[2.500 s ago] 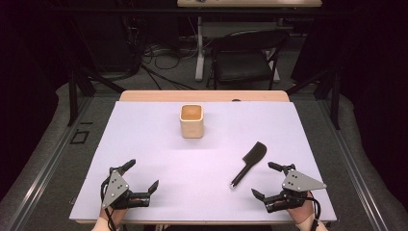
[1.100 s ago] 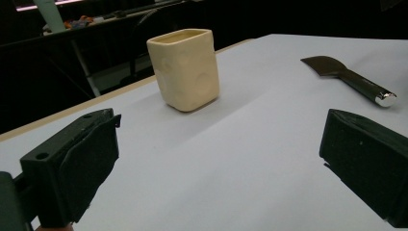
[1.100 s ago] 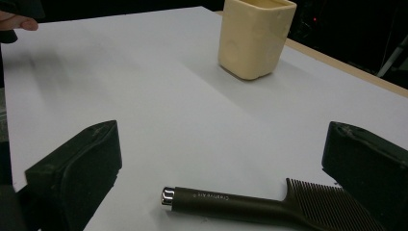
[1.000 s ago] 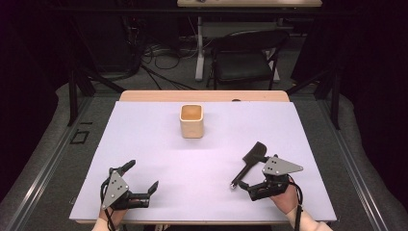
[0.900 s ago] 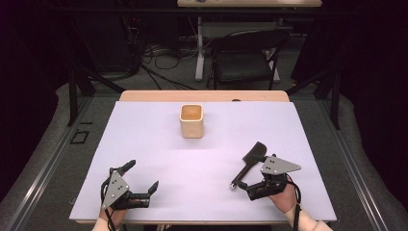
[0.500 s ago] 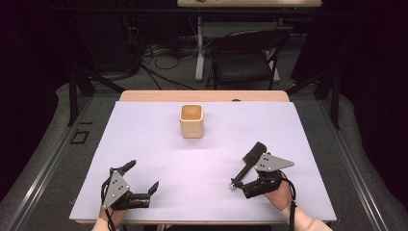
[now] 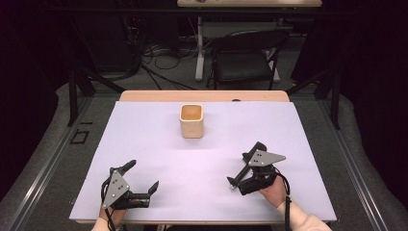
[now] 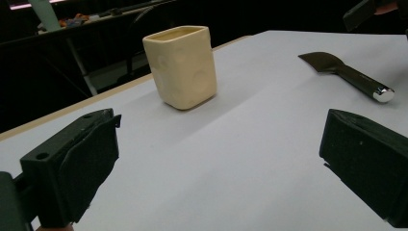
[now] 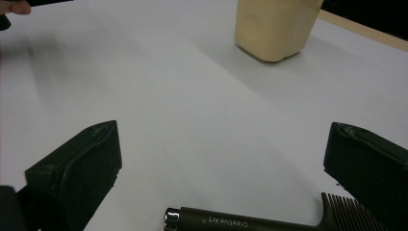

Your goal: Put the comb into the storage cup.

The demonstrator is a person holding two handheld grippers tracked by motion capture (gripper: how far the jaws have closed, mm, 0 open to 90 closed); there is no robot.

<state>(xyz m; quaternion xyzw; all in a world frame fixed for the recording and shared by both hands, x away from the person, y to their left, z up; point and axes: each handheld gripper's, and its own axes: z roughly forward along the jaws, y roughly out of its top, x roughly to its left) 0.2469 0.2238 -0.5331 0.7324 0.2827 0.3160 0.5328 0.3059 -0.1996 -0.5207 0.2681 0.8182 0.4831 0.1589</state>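
The right gripper (image 7: 252, 174) is hovering with jaws spread wide, the black comb (image 9: 250, 222) lying between them; the left gripper (image 7: 129, 185) is resting released.

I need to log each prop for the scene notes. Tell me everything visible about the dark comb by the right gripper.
The comb is dark brown to black, with a slim round handle capped in shiny metal and printed "Creative Art". Fine teeth show at its wider end. It lies flat on the white table, between the open jaws of the right gripper, which do not yet grip it.
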